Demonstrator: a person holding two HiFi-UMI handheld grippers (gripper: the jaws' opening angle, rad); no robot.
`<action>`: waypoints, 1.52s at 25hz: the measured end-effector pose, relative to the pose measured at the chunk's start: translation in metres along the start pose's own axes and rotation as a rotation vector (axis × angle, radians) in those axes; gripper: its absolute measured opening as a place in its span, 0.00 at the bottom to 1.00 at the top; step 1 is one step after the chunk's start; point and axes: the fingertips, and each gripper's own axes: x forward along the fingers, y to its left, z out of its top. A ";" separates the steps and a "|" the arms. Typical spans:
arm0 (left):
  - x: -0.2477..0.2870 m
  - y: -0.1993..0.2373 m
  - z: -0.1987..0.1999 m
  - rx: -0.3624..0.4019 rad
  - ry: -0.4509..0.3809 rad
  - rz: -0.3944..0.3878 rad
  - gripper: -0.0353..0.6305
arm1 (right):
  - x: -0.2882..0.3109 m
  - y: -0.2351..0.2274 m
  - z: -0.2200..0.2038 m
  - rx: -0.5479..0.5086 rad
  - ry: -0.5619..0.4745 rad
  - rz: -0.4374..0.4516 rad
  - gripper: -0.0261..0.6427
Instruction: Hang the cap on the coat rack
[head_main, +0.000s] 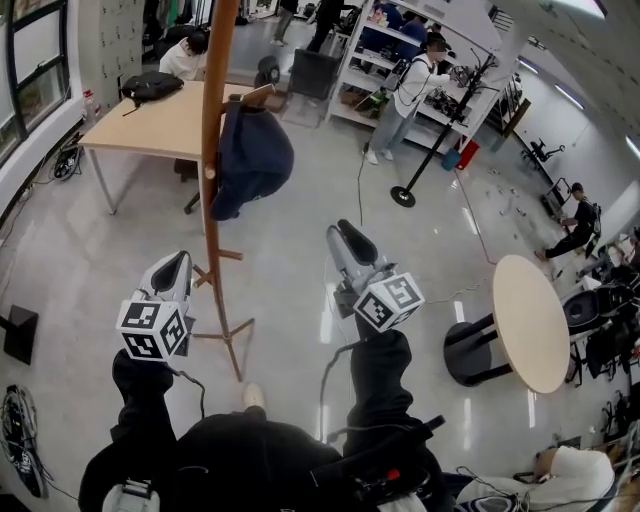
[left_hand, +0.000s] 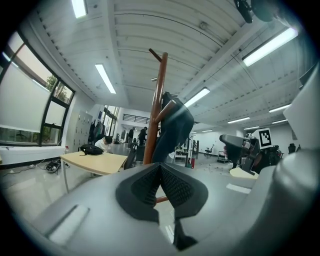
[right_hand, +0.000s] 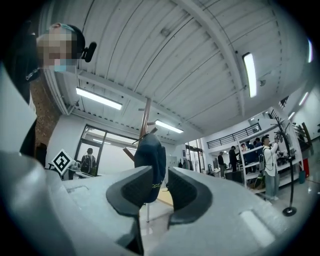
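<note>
Grippers nearest: my left gripper (head_main: 172, 268) has its jaws pressed together on nothing, and my right gripper (head_main: 350, 240) stands parted and empty. Beyond them the cap (head_main: 250, 155) hangs from a peg on the coat rack (head_main: 212, 90). I judge the hanging done; next I only need to back away without brushing it.
</note>
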 end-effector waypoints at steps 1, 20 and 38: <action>0.000 -0.001 -0.002 -0.001 0.001 -0.003 0.06 | -0.004 0.001 -0.003 -0.008 0.008 -0.008 0.17; -0.032 -0.034 -0.028 0.036 0.030 -0.107 0.06 | -0.079 0.029 -0.028 -0.024 0.052 -0.181 0.04; -0.077 -0.049 -0.056 0.044 0.060 -0.189 0.06 | -0.122 0.078 -0.053 0.012 0.074 -0.230 0.04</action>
